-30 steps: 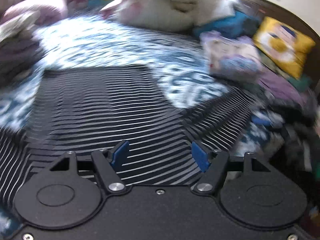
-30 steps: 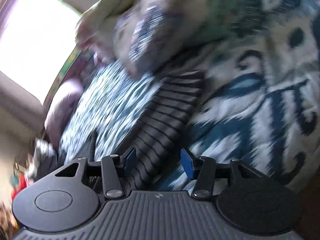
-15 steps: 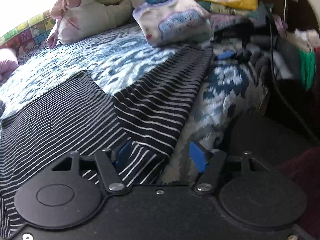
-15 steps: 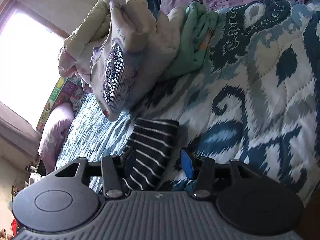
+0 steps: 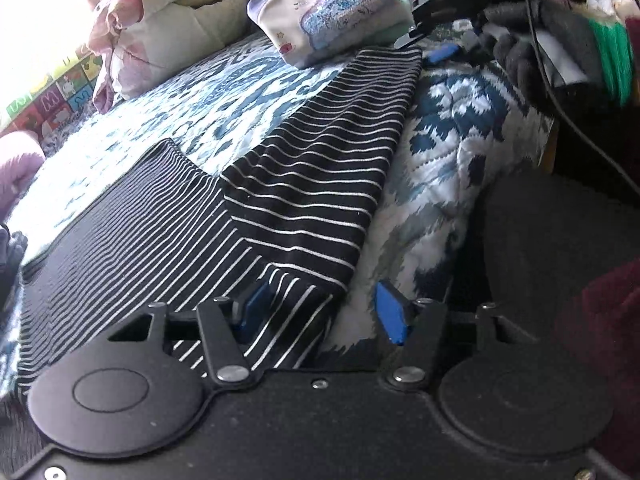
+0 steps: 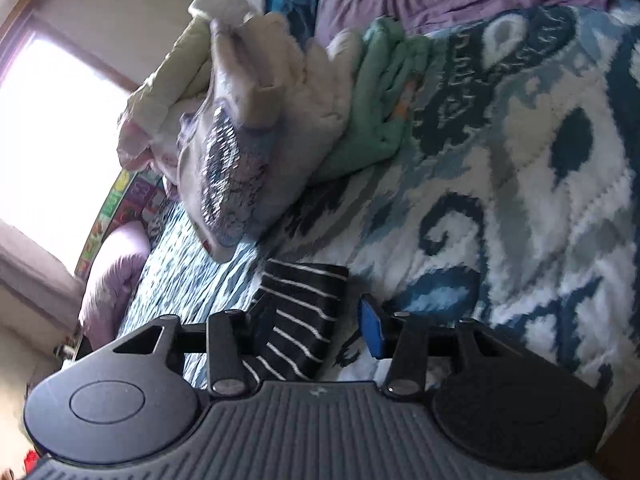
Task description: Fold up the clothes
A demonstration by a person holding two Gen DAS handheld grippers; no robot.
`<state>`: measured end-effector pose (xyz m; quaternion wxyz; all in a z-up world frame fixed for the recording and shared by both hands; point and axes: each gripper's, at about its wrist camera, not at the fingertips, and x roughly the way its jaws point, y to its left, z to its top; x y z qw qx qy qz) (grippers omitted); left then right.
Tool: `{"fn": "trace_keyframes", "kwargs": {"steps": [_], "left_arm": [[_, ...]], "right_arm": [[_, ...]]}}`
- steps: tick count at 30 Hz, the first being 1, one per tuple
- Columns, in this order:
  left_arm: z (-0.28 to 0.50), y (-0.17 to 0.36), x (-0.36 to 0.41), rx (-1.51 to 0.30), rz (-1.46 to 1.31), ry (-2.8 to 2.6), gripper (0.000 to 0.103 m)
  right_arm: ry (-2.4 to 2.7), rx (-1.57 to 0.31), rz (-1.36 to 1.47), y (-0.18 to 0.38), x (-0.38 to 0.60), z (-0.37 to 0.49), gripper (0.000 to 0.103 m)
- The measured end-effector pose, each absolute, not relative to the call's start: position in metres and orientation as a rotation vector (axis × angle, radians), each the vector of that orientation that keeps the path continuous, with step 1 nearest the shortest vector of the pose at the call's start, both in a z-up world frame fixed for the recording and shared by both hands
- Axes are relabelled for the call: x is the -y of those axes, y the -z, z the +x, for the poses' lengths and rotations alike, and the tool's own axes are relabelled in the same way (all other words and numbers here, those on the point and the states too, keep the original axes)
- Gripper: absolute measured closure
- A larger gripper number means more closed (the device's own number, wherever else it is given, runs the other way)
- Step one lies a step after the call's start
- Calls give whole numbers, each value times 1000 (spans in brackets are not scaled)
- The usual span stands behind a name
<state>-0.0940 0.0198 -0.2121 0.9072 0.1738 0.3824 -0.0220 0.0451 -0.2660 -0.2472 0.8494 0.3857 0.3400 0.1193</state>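
A black shirt with thin white stripes (image 5: 168,220) lies flat on the blue and white quilt (image 5: 452,136), one sleeve (image 5: 328,168) stretched toward the far right. My left gripper (image 5: 320,308) is open, its jaws astride the sleeve's near fold by the armpit. My right gripper (image 6: 312,316) is open, its jaws astride the sleeve's cuff end (image 6: 304,304). The right gripper also shows in the left wrist view (image 5: 448,4) beyond the cuff.
A folded white top with a sequin print (image 5: 336,12) and a green garment (image 6: 384,108) lie just past the cuff. Cream and pink bedding (image 5: 160,40) is piled at the back. The bed's edge (image 5: 472,216) drops to dark floor at right.
Both grippers moved right along the shirt to its sleeve and lowered onto it, left at the armpit fold, right at the cuff. Both stay open.
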Motion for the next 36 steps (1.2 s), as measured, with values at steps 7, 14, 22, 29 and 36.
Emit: {"fn": "trace_keyframes", "kwargs": {"steps": [7, 14, 22, 29, 36], "left_arm": [[-93, 215, -14, -759, 401, 0, 70], [-100, 210, -31, -743, 272, -1, 82], [-117, 194, -68, -724, -4, 60, 66], [-147, 165, -146, -579, -291, -27, 48], [-175, 157, -208, -486, -478, -144, 48]], "right_arm": [[-280, -708, 675, 225, 248, 51, 98], [-333, -618, 627, 169, 229, 45, 98], [-481, -516, 559, 93, 172, 33, 98], [-632, -479, 455, 34, 88, 26, 98], [-733, -509, 353, 15, -9, 16, 98]]}}
